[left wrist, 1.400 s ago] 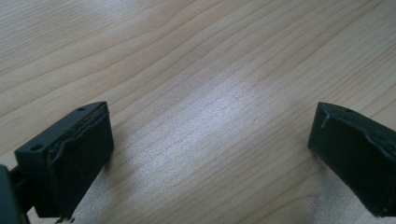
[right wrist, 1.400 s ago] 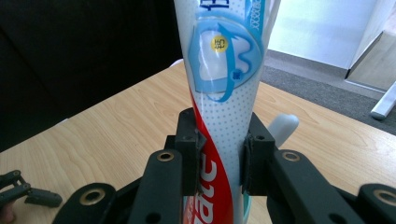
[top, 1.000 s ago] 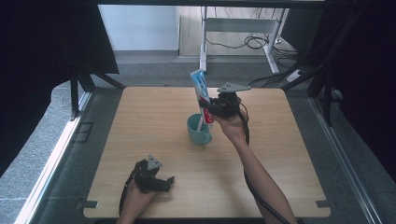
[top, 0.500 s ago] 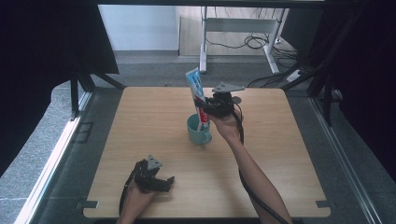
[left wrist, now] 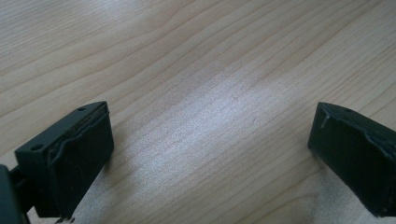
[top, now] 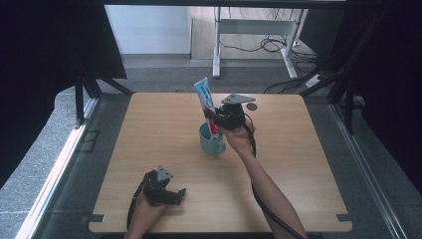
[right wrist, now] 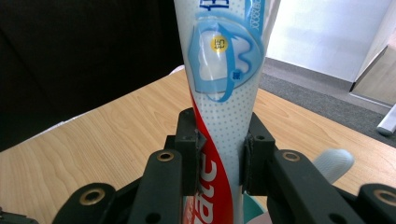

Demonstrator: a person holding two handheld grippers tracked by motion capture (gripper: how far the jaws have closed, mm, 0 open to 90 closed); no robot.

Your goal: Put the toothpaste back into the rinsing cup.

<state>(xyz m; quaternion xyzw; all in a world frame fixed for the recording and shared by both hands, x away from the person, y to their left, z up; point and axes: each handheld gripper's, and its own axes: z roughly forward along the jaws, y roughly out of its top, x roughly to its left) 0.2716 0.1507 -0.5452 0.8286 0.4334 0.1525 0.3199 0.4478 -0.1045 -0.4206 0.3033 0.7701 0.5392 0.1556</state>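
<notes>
One toothpaste tube (top: 206,105) and one teal mug (top: 211,139) are on show, with two grippers. The right gripper (top: 217,121) pinches the tube low on its body, holding it upright with its lower end inside the mug near the middle of the wooden table (top: 308,149). The left gripper (top: 175,195) rests at the near edge, jaws spread over bare wood. The tube's cap end is hidden in the mug, and its top is cut off in the right gripper view. Since half a second ago the tube has tilted slightly.
</notes>
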